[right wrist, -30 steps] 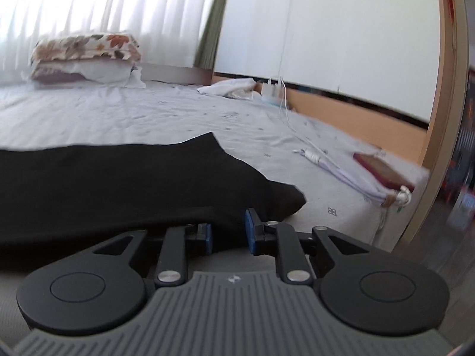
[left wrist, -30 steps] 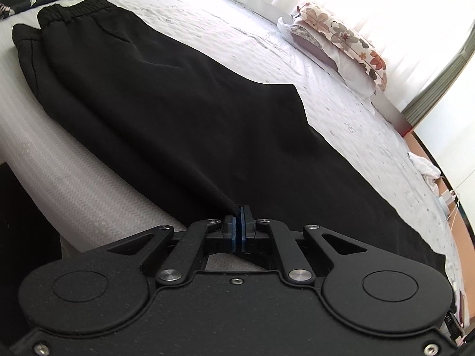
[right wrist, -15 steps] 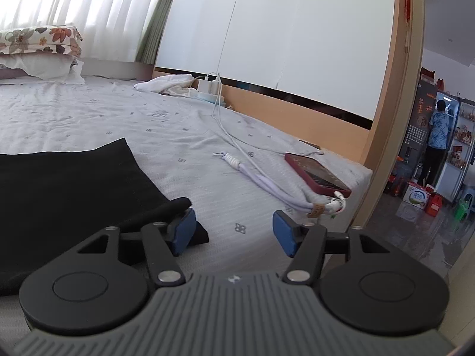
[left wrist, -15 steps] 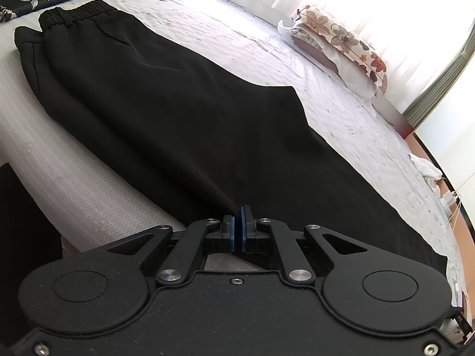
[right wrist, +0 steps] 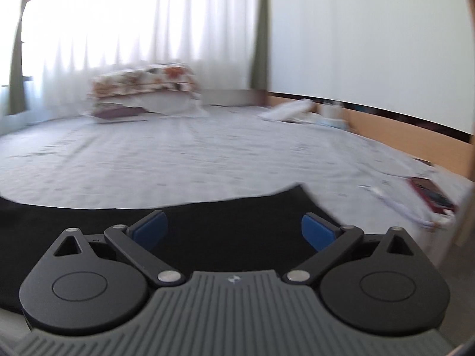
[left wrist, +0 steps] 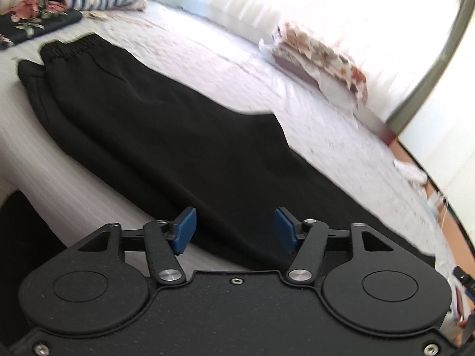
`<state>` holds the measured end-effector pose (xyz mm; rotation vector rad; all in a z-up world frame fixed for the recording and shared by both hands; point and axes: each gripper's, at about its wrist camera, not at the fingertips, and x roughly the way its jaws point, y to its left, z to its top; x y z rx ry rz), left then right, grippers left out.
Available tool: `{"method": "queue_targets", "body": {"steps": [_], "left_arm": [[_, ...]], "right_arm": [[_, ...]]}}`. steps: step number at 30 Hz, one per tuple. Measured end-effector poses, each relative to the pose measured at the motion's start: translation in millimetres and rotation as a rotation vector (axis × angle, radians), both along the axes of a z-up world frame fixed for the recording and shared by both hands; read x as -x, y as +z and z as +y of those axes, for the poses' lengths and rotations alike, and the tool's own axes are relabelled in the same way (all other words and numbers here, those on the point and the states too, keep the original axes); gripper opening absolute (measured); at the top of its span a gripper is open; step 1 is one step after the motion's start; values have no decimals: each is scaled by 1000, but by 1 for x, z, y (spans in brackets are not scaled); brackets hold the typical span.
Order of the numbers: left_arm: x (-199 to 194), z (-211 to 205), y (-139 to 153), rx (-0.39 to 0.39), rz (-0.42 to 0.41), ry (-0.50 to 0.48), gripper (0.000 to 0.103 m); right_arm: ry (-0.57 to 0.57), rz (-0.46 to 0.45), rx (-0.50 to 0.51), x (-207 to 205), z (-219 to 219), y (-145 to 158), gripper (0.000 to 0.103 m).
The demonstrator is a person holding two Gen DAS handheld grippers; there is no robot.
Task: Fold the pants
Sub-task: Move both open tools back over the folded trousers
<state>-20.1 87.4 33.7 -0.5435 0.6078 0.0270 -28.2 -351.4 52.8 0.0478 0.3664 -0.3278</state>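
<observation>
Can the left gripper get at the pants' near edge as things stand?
Probably yes. The left gripper is open and right at the near edge of the pants, which lie flat on the bed. Nothing shows between its fingers and the cloth.

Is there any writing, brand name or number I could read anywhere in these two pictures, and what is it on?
No readable text in either view.
Right hand-held gripper: a small pale emblem on its grey ribbed body, a mark, not letters.
Bed sheet: small dark printed marks, too blurred to read.
Red-cased phone on the bed's edge: nothing legible.
Black pants and left hand-held gripper: no label or print shows.
</observation>
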Motion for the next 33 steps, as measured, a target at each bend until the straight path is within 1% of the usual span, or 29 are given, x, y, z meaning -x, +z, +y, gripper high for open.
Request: {"method": "queue_targets", "body": {"steps": [3,4,6,7,8,10,13,16,18,19,20,22,24,25,27,28,30,33], "left_arm": [[3,21,5,-21,-25,79,60],[3,30,6,-30,-30,114,59],[-1,50,9,-48,-38,174,39],[-4,60,10,-52,-41,192,16],[-7,72,11,-52,-41,212,11],[-10,95,10,-36,-52,271,13],[-21,124,10,-46,-56,355,15],[-35,151,6,-9,-55,410,25],[-49,171,-1,10,-52,449,35],[-55,177,-4,7,-46,474,43],[-59,182,-6,-2,-43,494,47],[-71,190,-13,-21,-38,520,48],[-81,195,-18,-27,-51,532,48],[-84,196,-18,-31,-56,537,45],[-89,197,-16,-46,-40,552,11],[-88,197,-14,-53,-39,555,3],[-78,195,-6,-56,-81,552,1],[-59,186,10,-121,-134,534,1]], "right_arm": [[119,-21,-33,-16,44,-5,103],[153,-23,-41,-21,58,-8,103],[203,-13,-52,-32,85,-14,103],[225,-5,-59,-37,96,-17,103],[249,1,-70,-41,107,-21,103],[290,12,-90,-48,126,-27,103],[329,31,-110,-58,151,-35,103],[352,47,-100,-63,170,-43,103],[363,58,-88,-66,180,-47,103],[370,64,-84,-65,184,-49,103],[375,69,-81,-66,188,-51,103],[381,78,-75,-65,194,-54,103],[384,91,-68,-66,197,-57,103],[385,97,-65,-66,199,-59,103],[387,111,-62,-65,201,-63,103],[387,120,-60,-65,202,-66,103],[385,139,-53,-65,204,-71,103],[382,153,-45,-61,206,-78,103]]}}
